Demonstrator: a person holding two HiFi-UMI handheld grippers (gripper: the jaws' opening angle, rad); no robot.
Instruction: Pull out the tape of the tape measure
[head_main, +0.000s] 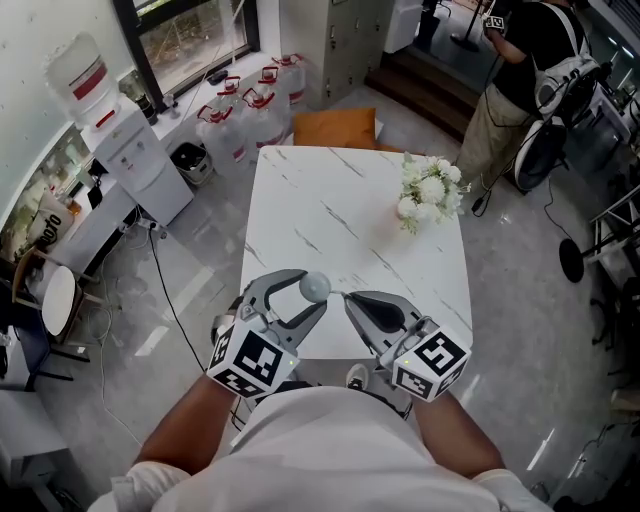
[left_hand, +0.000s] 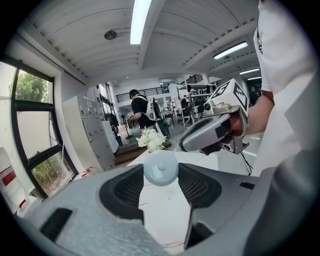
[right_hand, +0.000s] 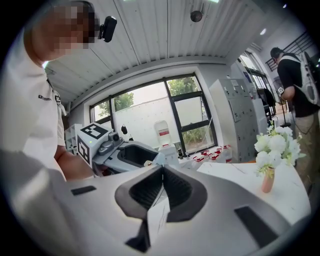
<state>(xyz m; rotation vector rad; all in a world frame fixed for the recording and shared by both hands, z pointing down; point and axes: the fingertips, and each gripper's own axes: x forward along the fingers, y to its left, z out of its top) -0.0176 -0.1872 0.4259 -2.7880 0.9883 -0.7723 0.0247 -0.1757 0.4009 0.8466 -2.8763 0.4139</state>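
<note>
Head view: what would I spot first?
Two grey grippers meet over the near edge of the white marble table: the left gripper clamps a round pale-blue tape measure, and the right gripper, jaws closed, seems to pinch its tape end. Next, the white flowers at the table's far right.

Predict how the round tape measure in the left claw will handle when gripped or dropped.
The tape measure is a smooth round disc, so it probably slips easily and would roll on edge. It looks small and plastic, likely light and rigid.

An office-like workroom with water dispenser (head_main: 135, 160), lockers (left_hand: 97, 137), strip lights (left_hand: 140, 20).
</note>
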